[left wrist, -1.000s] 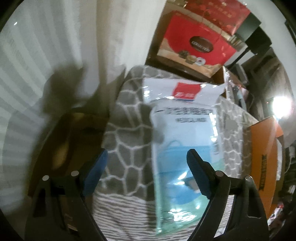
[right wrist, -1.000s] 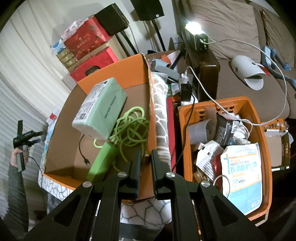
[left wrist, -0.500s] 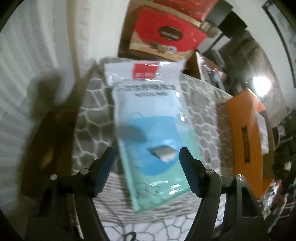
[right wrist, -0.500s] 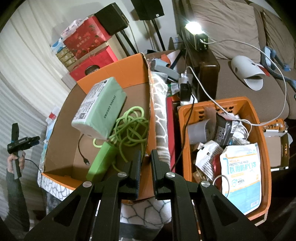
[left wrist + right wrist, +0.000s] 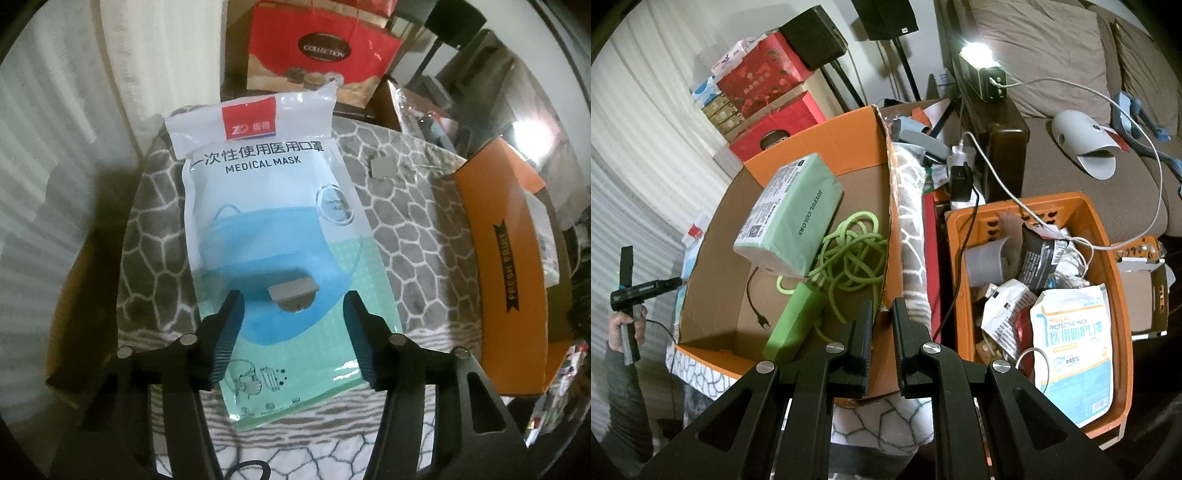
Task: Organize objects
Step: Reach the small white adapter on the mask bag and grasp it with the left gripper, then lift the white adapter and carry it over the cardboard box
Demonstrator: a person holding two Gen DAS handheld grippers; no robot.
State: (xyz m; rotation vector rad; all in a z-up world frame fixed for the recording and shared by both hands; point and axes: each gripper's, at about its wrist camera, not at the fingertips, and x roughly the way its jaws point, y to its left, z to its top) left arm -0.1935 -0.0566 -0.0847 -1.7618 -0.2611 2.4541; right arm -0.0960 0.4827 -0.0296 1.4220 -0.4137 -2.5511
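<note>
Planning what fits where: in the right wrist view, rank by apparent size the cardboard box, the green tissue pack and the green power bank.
1. cardboard box
2. green tissue pack
3. green power bank

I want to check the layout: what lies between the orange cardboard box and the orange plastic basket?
In the right wrist view, a folded grey patterned blanket lies between the cardboard box and the plastic basket.

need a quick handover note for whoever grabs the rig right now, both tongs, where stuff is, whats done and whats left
Left tongs: closing, above the mask pack lying on the patterned blanket; pads not on it yet.
Right tongs: shut, empty, over the near wall of the cardboard box.
Box holds a tissue pack, green cable and green power bank.
Orange basket is full of clutter, including another mask pack.
Left: grasp the mask pack, sort the rest.
</note>
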